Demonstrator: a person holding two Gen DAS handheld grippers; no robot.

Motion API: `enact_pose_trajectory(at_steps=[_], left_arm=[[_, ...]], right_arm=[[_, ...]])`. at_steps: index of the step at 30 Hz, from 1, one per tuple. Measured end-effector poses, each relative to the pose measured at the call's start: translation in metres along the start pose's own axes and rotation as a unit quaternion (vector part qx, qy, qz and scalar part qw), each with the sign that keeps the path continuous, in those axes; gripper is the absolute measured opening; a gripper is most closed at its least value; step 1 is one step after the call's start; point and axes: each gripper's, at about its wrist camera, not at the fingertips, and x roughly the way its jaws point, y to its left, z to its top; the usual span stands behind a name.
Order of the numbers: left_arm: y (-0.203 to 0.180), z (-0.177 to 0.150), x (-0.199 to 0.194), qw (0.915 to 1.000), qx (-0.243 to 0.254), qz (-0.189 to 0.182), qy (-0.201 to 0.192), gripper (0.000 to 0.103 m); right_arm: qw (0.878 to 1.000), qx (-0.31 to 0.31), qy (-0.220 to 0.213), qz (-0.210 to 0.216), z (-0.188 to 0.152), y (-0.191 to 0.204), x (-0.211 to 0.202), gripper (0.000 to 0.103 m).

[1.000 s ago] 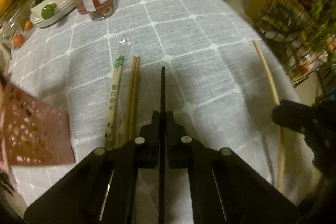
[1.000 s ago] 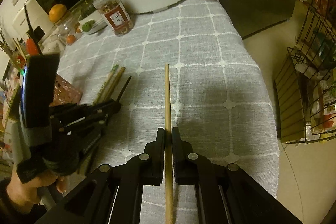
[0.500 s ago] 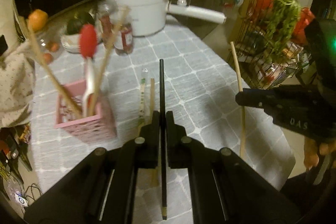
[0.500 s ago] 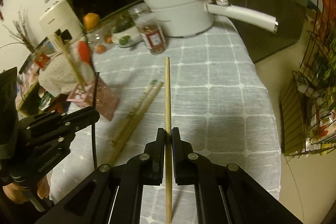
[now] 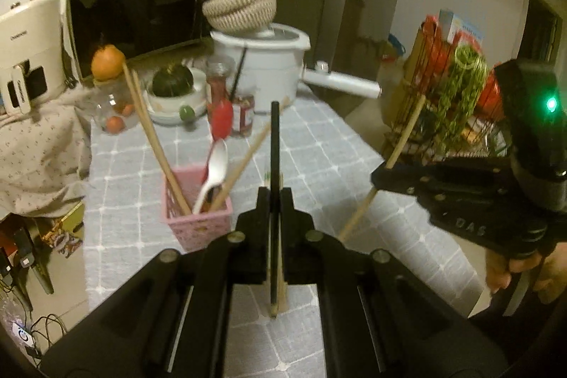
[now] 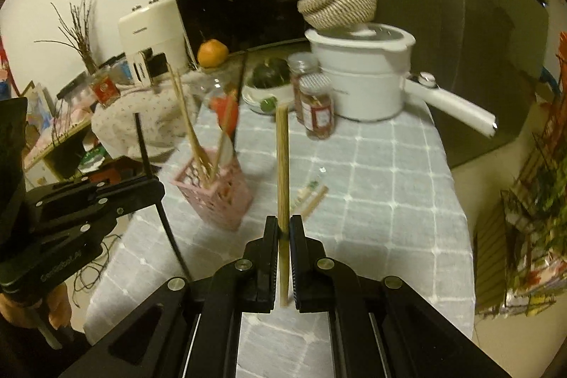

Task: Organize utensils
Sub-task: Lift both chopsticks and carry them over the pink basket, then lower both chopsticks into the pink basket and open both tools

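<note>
**kitchenlurker:** Left wrist view says it all. A second ago both chopsticks were flat on the tablecloth, now both are up in the air. The left gripper (image 5: 274,197) has its jaws squeezed nearly together on the black chopstick (image 5: 274,144), and the right gripper (image 5: 381,178) is clamped just as tight on the wooden chopstick (image 5: 404,137).

**spoonfan:** So the pick-up part is done?

**kitchenlurker:** Looks that way to me. From the right wrist view the wooden one (image 6: 282,162) sticks straight out of the right gripper (image 6: 282,229), with the pink basket (image 6: 216,190) sitting below and to the left on the table (image 6: 389,186). The basket already holds a few chopsticks and a white spoon (image 5: 215,169).

**spoonfan:** Anything left lying around?

**kitchenlurker:** Yep, a loose pair plus a paper-wrapped set (image 6: 312,195) on the cloth, just beside the basket. My guess is these two get dropped in next, then those. Tipping them point-down without knocking the basket over could be fiddly.
</note>
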Motion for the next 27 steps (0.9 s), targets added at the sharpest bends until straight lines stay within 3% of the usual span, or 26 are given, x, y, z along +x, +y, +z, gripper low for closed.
enact_pose_trajectory(at_steps=[7, 16, 27], left_arm=[[0.005, 0.019, -0.036, 0.9976, -0.017, 0.001, -0.067, 0.006], [0.028, 0.040, -0.077, 0.9849, -0.040, 0.032, -0.165, 0.006], [0.045, 0.042, -0.060, 0.9785, -0.046, 0.075, -0.186, 0.006]], right_arm=[[0.999, -0.009, -0.037, 0.020, 0.025, 0.020, -0.010, 0.006], [0.994, -0.006, -0.097, 0.048, 0.052, 0.037, -0.033, 0.006], [0.986, 0.017, -0.145, 0.086, 0.070, 0.050, -0.035, 0.006]])
